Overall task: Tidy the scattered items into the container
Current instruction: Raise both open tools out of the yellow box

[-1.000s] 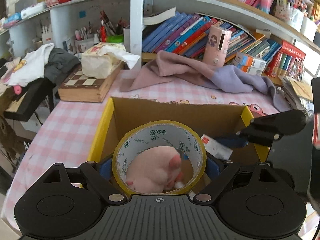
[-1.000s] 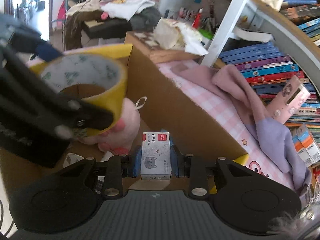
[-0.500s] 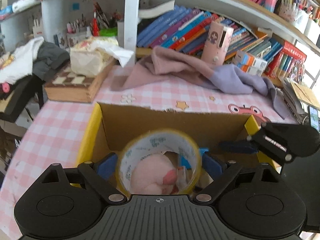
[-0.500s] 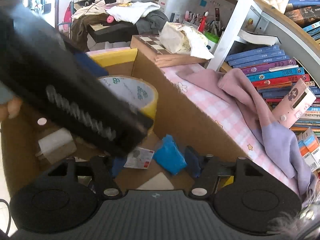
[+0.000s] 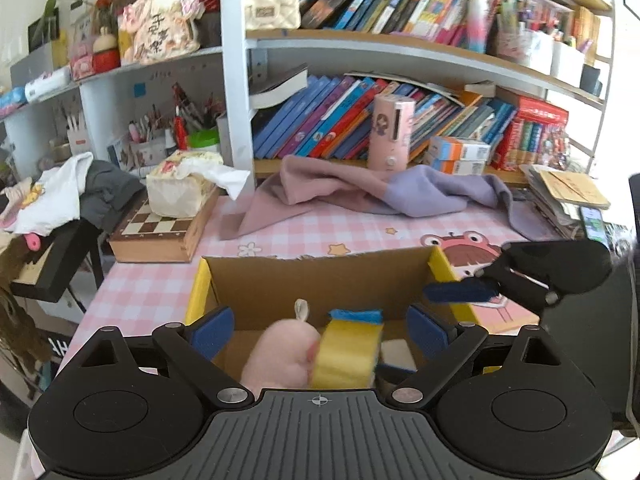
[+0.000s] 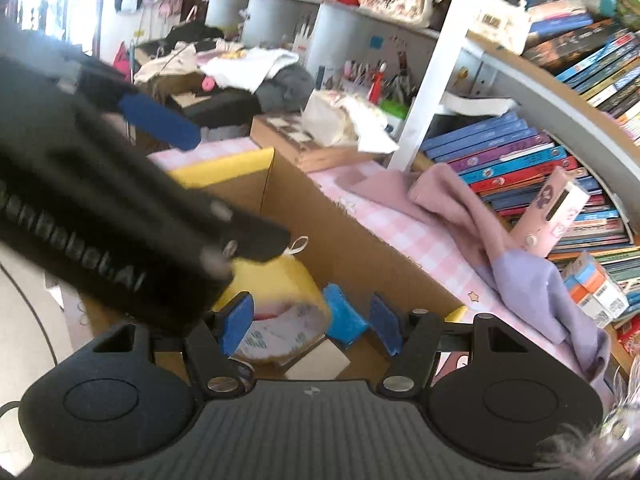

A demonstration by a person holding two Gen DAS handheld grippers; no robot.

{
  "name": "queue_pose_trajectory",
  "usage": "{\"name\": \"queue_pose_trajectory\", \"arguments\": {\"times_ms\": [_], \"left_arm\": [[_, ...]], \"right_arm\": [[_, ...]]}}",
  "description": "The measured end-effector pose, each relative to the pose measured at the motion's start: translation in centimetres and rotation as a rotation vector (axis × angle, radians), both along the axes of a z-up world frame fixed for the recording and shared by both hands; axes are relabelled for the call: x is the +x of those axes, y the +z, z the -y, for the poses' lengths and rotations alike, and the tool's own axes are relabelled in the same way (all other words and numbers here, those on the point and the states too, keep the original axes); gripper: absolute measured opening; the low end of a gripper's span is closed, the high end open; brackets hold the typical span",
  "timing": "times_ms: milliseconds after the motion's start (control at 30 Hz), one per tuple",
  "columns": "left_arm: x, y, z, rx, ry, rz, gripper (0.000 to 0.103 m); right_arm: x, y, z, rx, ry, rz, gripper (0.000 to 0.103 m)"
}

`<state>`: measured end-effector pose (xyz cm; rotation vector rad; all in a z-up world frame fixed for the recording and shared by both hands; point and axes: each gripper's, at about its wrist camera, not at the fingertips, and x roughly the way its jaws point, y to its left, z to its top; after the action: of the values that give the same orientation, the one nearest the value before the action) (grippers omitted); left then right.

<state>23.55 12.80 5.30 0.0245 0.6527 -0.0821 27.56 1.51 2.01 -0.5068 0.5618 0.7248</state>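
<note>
A cardboard box with yellow flaps stands on the pink checked tablecloth. Inside it lie a pink plush toy, a yellow tape roll tipped on its side, a blue item and a small white box. My left gripper hangs open above the box, its pads clear of the roll. My right gripper is open too, over the box's right end, with nothing pressed between its pads. In the right wrist view the tape roll shows below the left gripper's dark body.
A pink and lilac cloth lies behind the box in front of a bookshelf. A tissue pack sits on a wooden chessboard case at the back left. A pink cylinder device stands by the books. Papers are stacked at the far right.
The left gripper let go of the tape roll, which dropped into the box beside the plush. The right gripper released the small white box. Both grippers rose and drew back.
</note>
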Motion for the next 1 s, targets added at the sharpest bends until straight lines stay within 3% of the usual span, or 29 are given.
{"name": "queue_pose_trajectory", "arguments": {"times_ms": [533, 1000], "left_arm": [[-9.9, 2.6, 1.0, -0.015, 0.028, 0.129, 0.095], [-17.5, 1.2, 2.1, -0.054, 0.076, 0.132, 0.096]], "right_arm": [[-8.8, 2.5, 3.7, 0.094, -0.111, 0.090, 0.063], [-18.1, 2.5, 7.7, 0.194, -0.258, 0.104, 0.069]]}}
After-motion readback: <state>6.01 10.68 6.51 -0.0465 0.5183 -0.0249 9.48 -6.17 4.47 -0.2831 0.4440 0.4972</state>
